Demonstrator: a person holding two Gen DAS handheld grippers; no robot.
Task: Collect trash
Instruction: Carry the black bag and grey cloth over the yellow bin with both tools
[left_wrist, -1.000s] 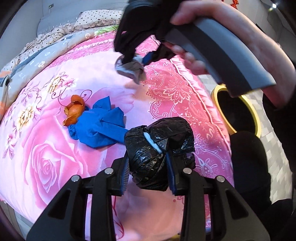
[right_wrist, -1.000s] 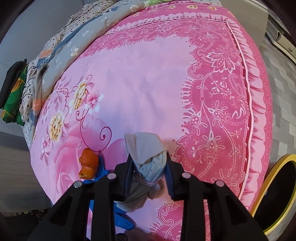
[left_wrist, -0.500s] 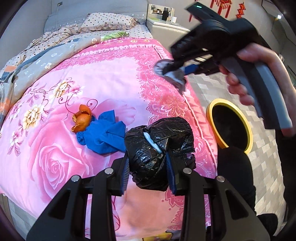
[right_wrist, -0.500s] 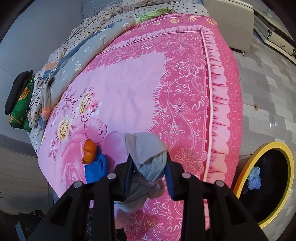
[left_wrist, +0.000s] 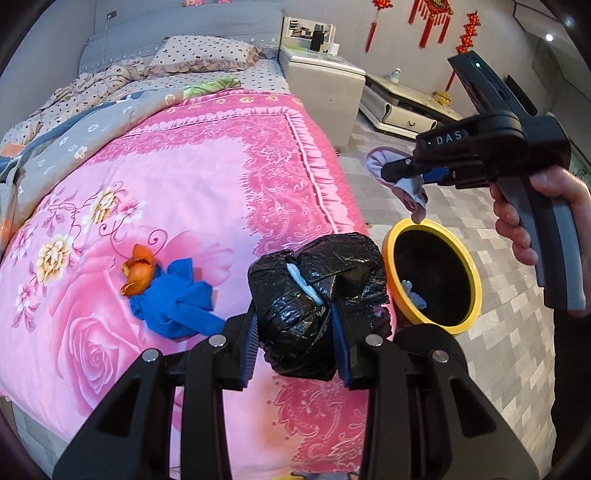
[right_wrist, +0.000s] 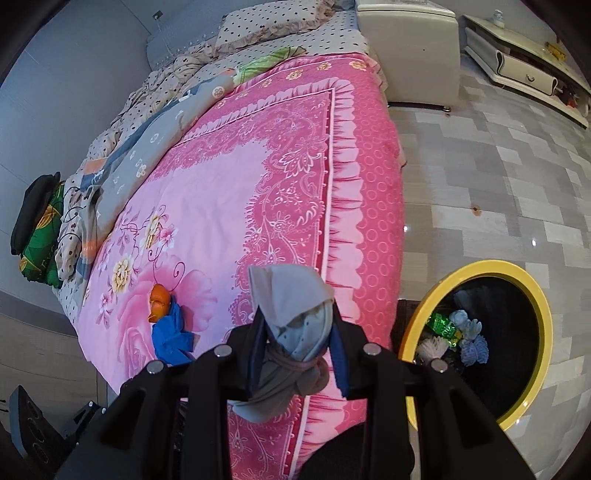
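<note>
Left wrist view: left tongs (left_wrist: 295, 343) pinching a black plastic bag wad (left_wrist: 314, 306), both pads pressed into its sides, wad held above the bed's (left_wrist: 207, 177) pink floral blanket near its edge. Yellow-rimmed bin (left_wrist: 469, 273) on the floor just beside the bed, to the right of the wad, black liner, some trash already inside. Right tongs (left_wrist: 406, 181) in a hand (left_wrist: 546, 218), pinching a grey knotted cloth (left_wrist: 410, 188); cloth dangles above the far rim of the bin. Still on the bed: orange peel (left_wrist: 138, 271) touching a blue glove (left_wrist: 177, 302).

Right wrist view: right tongs (right_wrist: 297, 350) clamped on the grey knotted cloth (right_wrist: 295, 321), tail hanging below the pads. Bin (right_wrist: 532, 291) sits lower right, not under the cloth from this angle; bed edge is below the tongs. Peel (right_wrist: 159, 301) and blue glove (right_wrist: 171, 332) far left on the blanket.

Step in hand, judged: carry both pieces to the bin and drop. To do it well: bring the right tongs over the middle of the bin opening, not the rim, since the limp tail could drape on the yellow edge. Let go only once the whole cloth hangs inside the ring. Left wad is bulky and crinkly; keep the squeeze firm, move it over the opening too, and release one load at a time so the tongs don't collide. Peel and glove come after.
</note>
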